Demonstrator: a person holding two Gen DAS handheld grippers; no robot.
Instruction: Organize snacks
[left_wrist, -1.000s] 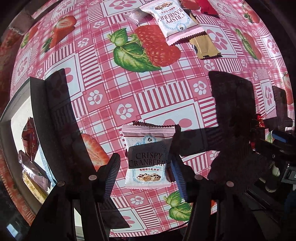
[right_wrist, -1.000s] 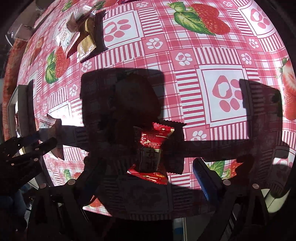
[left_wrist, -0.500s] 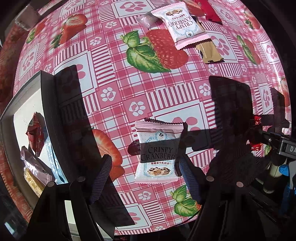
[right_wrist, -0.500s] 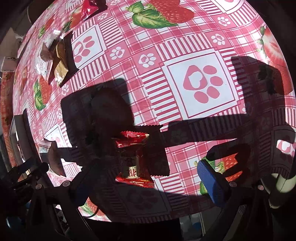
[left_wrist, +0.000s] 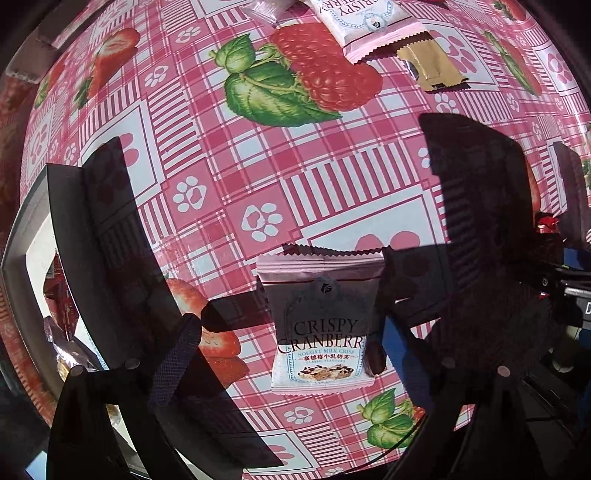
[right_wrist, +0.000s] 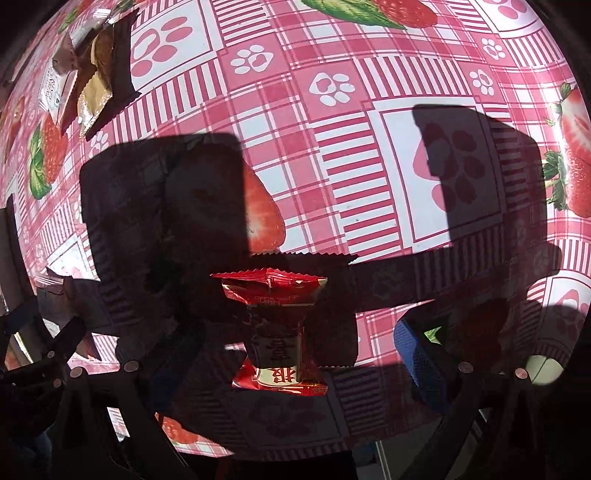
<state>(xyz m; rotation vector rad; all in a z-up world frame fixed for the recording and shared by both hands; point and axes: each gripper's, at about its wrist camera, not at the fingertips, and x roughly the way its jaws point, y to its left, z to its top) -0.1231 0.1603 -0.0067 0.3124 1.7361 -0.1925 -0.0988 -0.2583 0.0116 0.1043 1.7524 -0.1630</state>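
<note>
Pink strawberry cloth (left_wrist: 258, 173) fills both views; left gripper (left_wrist: 280, 350), jaws opening, straddles the cranberry pack (left_wrist: 319, 328); right gripper (right_wrist: 295, 347), spread wide, brackets the red candy (right_wrist: 275, 332); centre each, then close gently.

Open tablecloth (left_wrist: 280, 177) between near cranberry packet (left_wrist: 321, 325) and far snack pile (left_wrist: 373, 26); tray (left_wrist: 33, 236) barring the left.
</note>
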